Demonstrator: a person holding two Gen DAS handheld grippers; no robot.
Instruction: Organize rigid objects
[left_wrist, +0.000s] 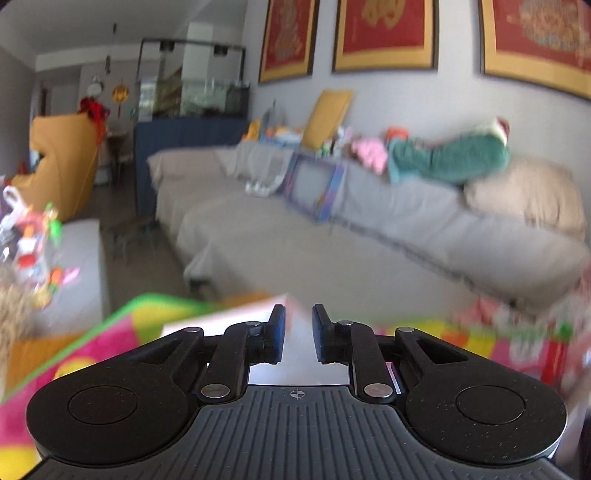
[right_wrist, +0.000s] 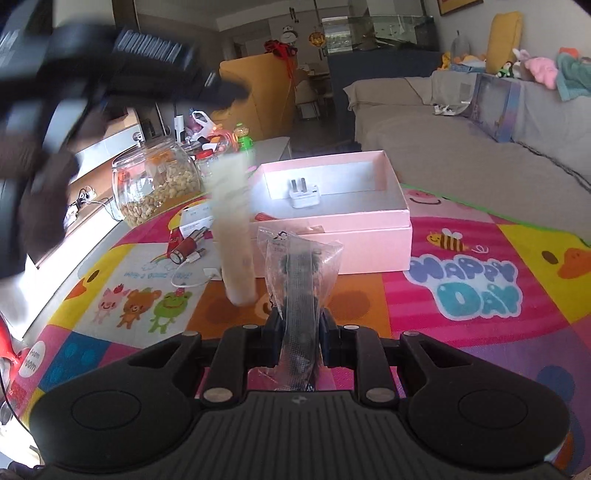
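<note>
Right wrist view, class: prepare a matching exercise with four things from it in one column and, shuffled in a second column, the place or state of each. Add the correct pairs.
Things
1. white charger plug
2. glass jar
3. bagged black strap
4. red cylinder

Places or states
A. lying on the colourful mat, left of the box
B. clamped in the right gripper
C. inside the open pink box
D. standing at the mat's left edge, filled with nuts

Pairs: 1-C, 2-D, 3-B, 4-A
</note>
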